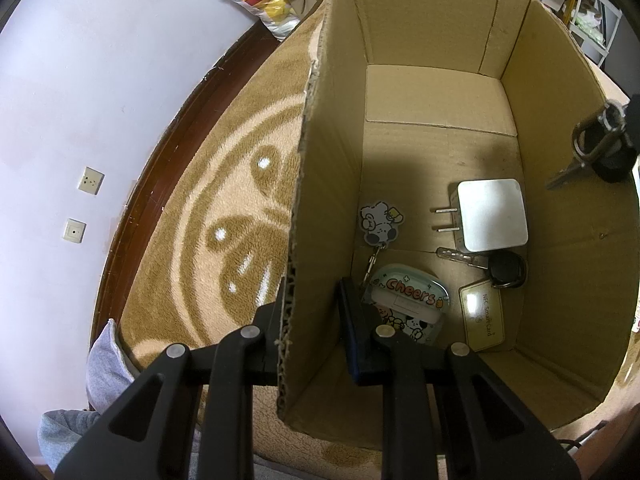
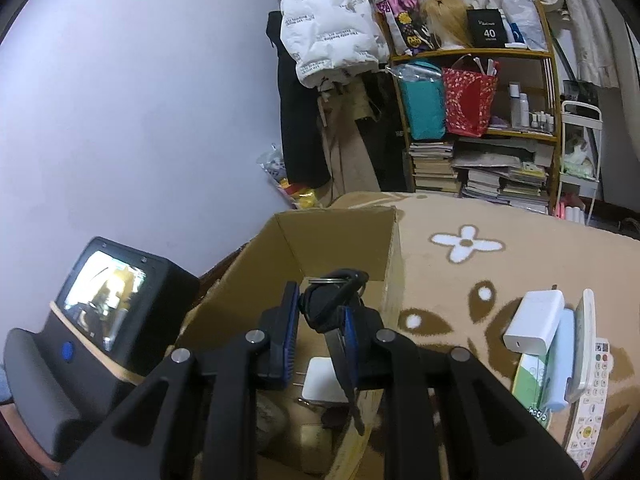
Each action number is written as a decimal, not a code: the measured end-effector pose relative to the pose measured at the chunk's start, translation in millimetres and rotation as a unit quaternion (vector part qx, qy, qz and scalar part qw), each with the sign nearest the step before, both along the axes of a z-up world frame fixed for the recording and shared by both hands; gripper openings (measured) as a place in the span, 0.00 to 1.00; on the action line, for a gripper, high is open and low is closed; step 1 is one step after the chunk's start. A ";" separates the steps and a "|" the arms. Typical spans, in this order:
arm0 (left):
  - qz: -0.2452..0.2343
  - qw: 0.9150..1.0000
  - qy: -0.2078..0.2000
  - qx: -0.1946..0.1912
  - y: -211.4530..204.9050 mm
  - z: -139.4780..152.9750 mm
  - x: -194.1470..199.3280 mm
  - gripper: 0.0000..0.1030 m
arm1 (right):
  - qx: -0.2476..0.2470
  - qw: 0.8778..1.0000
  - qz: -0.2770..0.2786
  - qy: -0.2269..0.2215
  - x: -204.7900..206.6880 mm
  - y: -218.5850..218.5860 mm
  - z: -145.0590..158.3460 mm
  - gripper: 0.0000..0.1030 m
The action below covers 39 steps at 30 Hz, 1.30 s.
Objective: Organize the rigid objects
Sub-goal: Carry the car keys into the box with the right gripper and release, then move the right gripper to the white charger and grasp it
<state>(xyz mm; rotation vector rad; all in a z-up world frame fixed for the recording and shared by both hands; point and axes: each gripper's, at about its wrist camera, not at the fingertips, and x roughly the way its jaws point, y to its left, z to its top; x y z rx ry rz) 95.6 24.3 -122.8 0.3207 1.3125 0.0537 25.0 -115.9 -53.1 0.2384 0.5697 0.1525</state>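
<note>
In the left wrist view, the left gripper (image 1: 312,320) is straddling the near wall of the cardboard box (image 1: 320,184) at the lower middle of the frame, one finger outside and one inside, seemingly clamped on it to steady the box on the brown patterned blanket (image 1: 224,208). Lying on the box floor are a white charger (image 1: 492,216), a cartoon keychain (image 1: 380,222), a "Cheers" case (image 1: 408,304), a black car key (image 1: 504,268) and a yellow card (image 1: 482,318). At the right edge, a dark key on a ring (image 1: 592,148) is hanging over the box rim. In the right wrist view, the right gripper (image 2: 320,320) is at centre frame, gripping that key (image 2: 332,308) by its black head, the blade pointing down toward the camera, above the open box (image 2: 340,236). At lower right, outside the box, a second white charger (image 2: 534,326), a pale blue tube (image 2: 562,360) and a remote control (image 2: 592,392) are waiting on the blanket. To do the drop well, I judge the key should be carried clear past the rim and lowered toward a bare patch — the far half of the floor looks free — before the fingers are opened, so it is not bouncing onto the charger, while the left side is holding the wall firm.
</note>
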 end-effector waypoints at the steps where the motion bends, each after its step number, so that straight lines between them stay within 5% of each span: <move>1: 0.000 1.000 0.000 0.000 0.4 -0.1 -0.2 0.20 | -0.002 1.000 0.000 0.002 1.6 0.1 -1.0 0.21; 17: 0.000 1.000 -0.002 0.001 1.5 -0.8 -0.7 0.20 | -0.024 1.000 0.006 -0.002 4.1 1.2 2.1 0.27; 28: -0.002 1.000 -0.002 0.003 0.7 -0.5 -1.2 0.21 | -0.023 0.997 -0.078 -0.002 7.7 -49.1 6.0 0.88; 39: -0.003 1.000 -0.003 0.006 -0.5 0.0 -1.3 0.21 | -0.016 0.989 -0.143 0.043 22.9 -101.5 -21.3 0.90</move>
